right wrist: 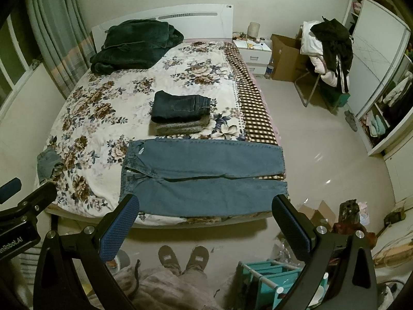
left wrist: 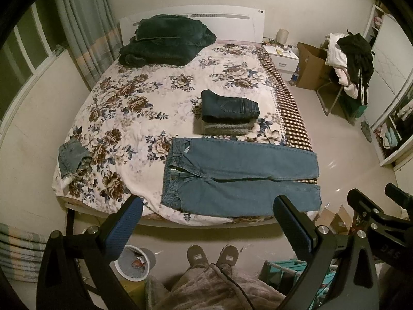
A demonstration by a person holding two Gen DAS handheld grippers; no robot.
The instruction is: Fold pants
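Observation:
Light blue jeans lie flat across the near end of the bed, waistband to the left, legs side by side reaching the right edge; they also show in the right wrist view. My left gripper is open and empty, held above the floor in front of the bed's foot. My right gripper is open and empty, beside the left one and equally short of the jeans. Part of the right gripper shows in the left wrist view.
A stack of folded pants sits mid-bed behind the jeans. A dark green blanket lies by the headboard. Small denim shorts lie at the bed's left edge. A bin, a teal rack and boxes stand on the floor.

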